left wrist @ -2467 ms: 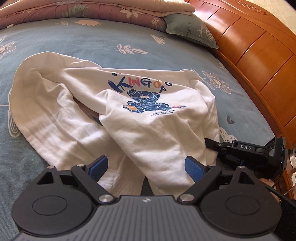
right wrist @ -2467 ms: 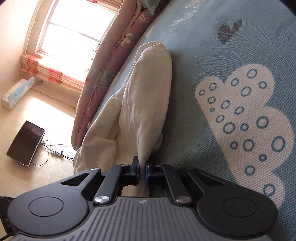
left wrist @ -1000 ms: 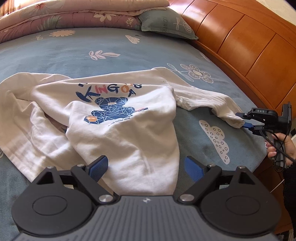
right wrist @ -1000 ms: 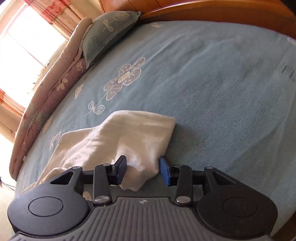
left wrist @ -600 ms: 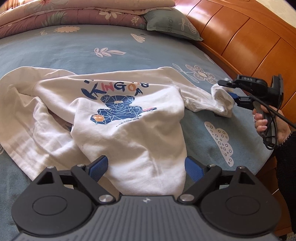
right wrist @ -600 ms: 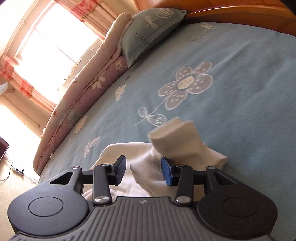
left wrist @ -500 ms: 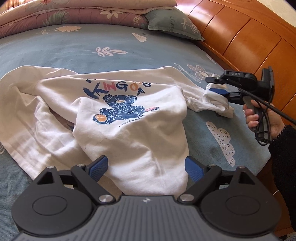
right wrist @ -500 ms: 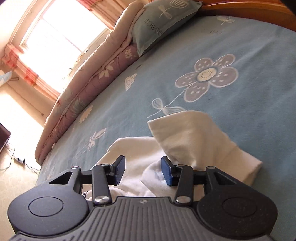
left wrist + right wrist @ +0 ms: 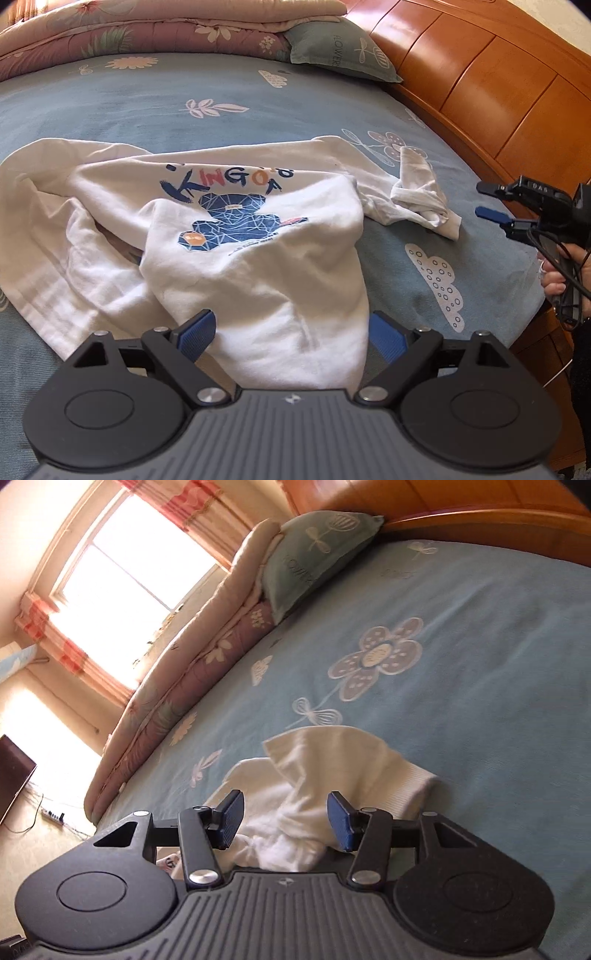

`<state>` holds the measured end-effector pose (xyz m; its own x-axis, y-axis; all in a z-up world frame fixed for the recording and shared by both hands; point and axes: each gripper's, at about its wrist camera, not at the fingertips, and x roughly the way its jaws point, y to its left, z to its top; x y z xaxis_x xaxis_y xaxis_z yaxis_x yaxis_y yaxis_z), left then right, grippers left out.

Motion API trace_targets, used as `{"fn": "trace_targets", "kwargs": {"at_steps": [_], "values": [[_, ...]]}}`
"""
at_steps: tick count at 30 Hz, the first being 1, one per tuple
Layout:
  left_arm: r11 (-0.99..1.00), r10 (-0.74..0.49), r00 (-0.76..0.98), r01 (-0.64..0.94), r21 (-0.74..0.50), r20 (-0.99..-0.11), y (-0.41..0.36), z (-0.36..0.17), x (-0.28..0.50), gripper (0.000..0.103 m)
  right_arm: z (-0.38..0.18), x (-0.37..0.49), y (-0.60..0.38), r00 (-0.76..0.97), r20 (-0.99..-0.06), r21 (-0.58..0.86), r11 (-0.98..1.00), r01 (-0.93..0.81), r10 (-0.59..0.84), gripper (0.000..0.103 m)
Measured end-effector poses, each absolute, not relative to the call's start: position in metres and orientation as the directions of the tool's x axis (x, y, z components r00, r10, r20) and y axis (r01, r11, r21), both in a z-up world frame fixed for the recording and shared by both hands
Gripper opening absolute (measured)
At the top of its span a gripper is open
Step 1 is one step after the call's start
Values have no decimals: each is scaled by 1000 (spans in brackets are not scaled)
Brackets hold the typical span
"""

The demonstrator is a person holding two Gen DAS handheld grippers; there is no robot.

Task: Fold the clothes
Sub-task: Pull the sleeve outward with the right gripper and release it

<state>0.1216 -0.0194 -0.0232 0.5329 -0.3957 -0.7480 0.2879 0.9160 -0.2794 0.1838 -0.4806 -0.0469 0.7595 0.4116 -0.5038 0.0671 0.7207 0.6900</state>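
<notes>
Opening off the sleeve point(image 9: 421, 201), right claw point(image 9: 487, 199) empty; left claw point(image 9: 291, 332) wide, empty.

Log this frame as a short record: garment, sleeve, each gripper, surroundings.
garment: white sweatshirt, crumpled on the bed, print facing up
sleeve: bunched in a heap on the bed, free of the right gripper
left gripper: open, over the sweatshirt's near hem, pads not pressing
right gripper: jaws opening, nothing gripped, just beyond the sleeve
surroundings: pillow and folded quilt at the far edge, wooden headboard
</notes>
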Motion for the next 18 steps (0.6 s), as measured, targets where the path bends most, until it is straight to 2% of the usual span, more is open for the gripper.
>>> {"fn": "trace_targets", "kwargs": {"at_steps": [2,6,8,11,13,18], "values": [[911,-403,524,305,-277,-750,-26,-23,120,90,-69,178,-496,747,-527,721,678,142,405,56],[908,-404,511,324,-266,-759,-36,-23,116,90,-109,181,-503,737,-515,787,583,203,437,54],[911,-396,508,323,-257,-765,-37,-24,116,90,-121,186,-503,746,-502,804,554,217,437,38],[914,-387,504,318,-251,-772,-37,-26,117,90,-131,195,-503,768,-487,819,524,235,416,20],[916,-384,501,315,-250,-776,-38,-27,118,90,-136,200,-503,783,-473,828,508,238,404,15],[916,-377,495,322,-238,-783,-43,-30,118,91,-139,198,-495,819,-436,827,526,200,373,13]]}}
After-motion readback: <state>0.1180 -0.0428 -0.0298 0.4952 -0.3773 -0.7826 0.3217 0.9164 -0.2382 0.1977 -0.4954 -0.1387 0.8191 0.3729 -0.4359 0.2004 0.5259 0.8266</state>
